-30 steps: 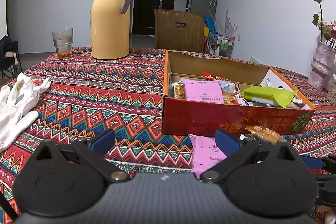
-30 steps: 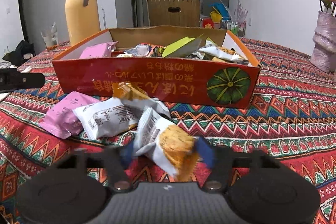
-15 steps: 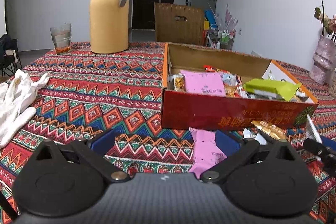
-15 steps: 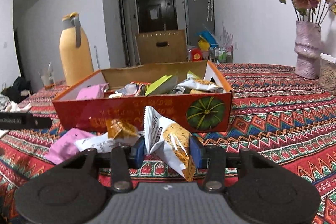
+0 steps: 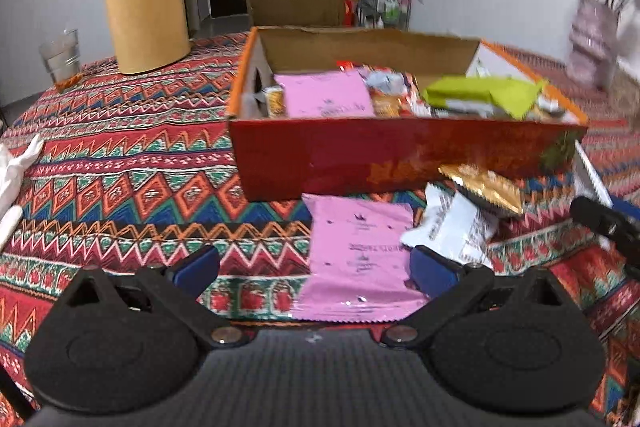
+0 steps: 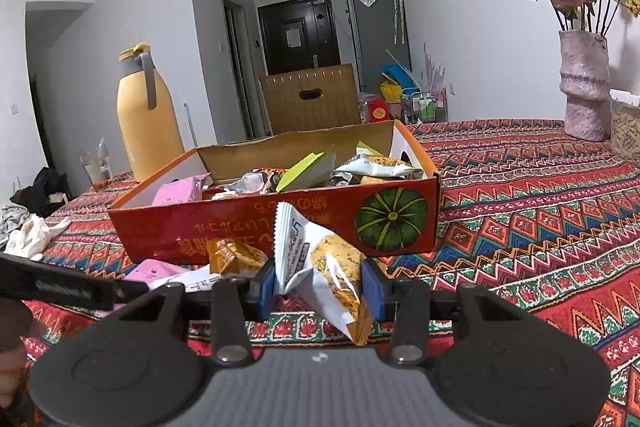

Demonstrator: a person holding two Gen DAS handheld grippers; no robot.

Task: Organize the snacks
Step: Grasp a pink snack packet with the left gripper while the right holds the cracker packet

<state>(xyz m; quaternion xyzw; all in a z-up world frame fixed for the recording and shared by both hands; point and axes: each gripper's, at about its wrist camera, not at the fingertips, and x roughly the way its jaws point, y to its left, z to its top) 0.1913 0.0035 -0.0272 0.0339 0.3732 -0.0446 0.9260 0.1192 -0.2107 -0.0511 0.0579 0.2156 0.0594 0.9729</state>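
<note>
while a patterned red tablecloth [image 6: 540,211] fills the lower half of both views, a long red cardboard box [image 6: 248,223] with a pumpkin picture sits at the centre of the right wrist frame, open on top and heaped with snack packets. a tall yellow thermos jug [image 6: 146,123] stands upper left, a pale vase [image 6: 584,87] of dried roses at the upper right edge. in the left wrist view, a pink snack packet [image 5: 360,259] lies flat on the cloth just below the box, centre frame, with a white packet [image 5: 452,227] and a gold packet [image 5: 482,189] beside it to the right. the left gripper [image 5: 314,265] has its blue pads wide apart, the pink packet lying between them untouched on the left side; whether the right pad touches it is unclear. lower centre of the right wrist view, the right gripper [image 6: 318,287] is clamped on a white biscuit packet [image 6: 320,267], lifted clear of the cloth in front of the box.
</note>
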